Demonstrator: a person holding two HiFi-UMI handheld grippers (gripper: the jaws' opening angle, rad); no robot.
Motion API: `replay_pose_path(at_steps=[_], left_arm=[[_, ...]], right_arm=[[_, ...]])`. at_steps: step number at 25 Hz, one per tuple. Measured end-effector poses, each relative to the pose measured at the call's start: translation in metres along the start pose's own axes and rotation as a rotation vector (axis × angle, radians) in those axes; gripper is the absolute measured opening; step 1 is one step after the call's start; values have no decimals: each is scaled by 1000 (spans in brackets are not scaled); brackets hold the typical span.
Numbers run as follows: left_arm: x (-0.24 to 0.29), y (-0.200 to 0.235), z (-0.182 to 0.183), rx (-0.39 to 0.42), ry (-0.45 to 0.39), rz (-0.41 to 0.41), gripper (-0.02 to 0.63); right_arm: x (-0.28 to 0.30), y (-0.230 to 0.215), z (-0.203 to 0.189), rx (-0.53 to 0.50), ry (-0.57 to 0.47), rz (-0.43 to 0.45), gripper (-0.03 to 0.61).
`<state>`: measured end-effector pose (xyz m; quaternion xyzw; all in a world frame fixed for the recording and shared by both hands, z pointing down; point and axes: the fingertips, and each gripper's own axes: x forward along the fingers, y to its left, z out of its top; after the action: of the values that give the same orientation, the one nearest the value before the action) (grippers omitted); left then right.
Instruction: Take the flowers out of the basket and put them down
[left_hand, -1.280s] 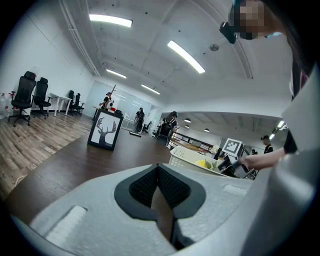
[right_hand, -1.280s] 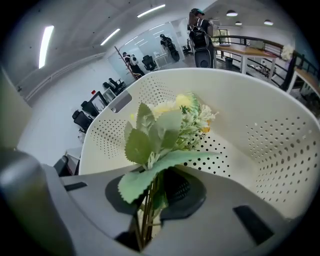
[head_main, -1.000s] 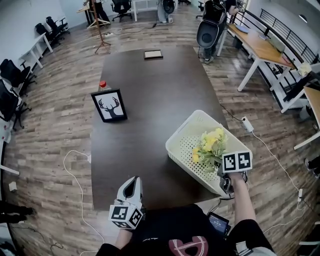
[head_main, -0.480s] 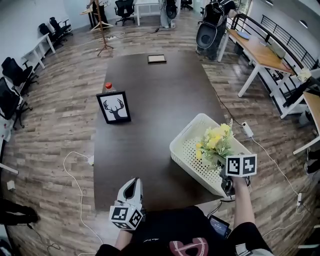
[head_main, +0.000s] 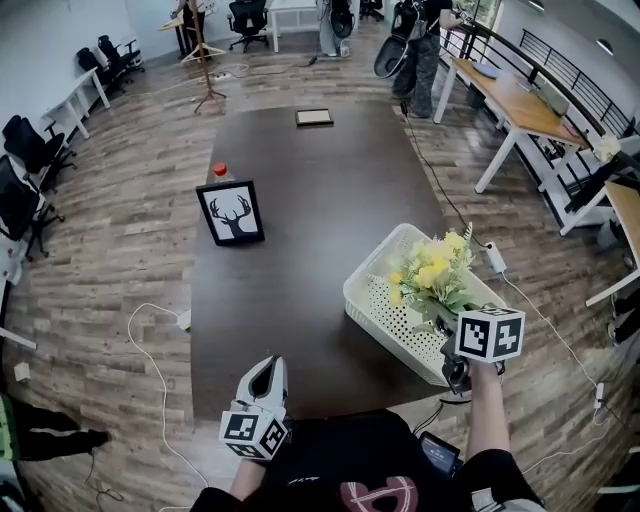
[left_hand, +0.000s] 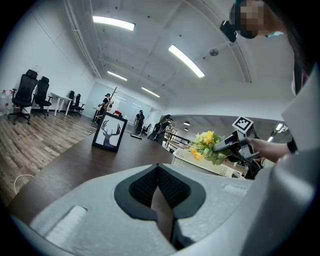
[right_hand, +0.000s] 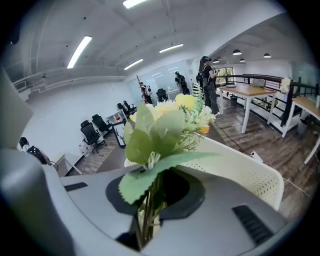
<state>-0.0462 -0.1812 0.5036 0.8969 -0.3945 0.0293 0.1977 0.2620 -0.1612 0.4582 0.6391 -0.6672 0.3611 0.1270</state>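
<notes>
Right claw (head_main: 450, 323), angled down over the basket (head_main: 372, 300), clamps the flowers (head_main: 432, 272) by the stems. Stems run along the claw, blooms up. Left claw (head_main: 266, 370) closed.

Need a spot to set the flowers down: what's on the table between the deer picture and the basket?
Nothing: in the head view, the table is bare between the deer picture and the basket.

Framed deer picture (head_main: 231, 213) stood upright near left edge of dark table (head_main: 320, 190), red-capped bottle (head_main: 220, 172) just behind it. Flat dark-framed panel (head_main: 314, 118) lay at table's far end. White cable (head_main: 150, 303) looped on plank floor (head_main: 110, 230); office chairs (head_main: 24, 146) stood at left.
</notes>
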Motion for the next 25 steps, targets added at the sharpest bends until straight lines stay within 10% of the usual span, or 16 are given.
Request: replay_pose_path(at_steps=[25], left_arm=[[-44,17,-4,6,-7,34,6]], right_arm=[[-1,119,-9,-211,-163,179,57]])
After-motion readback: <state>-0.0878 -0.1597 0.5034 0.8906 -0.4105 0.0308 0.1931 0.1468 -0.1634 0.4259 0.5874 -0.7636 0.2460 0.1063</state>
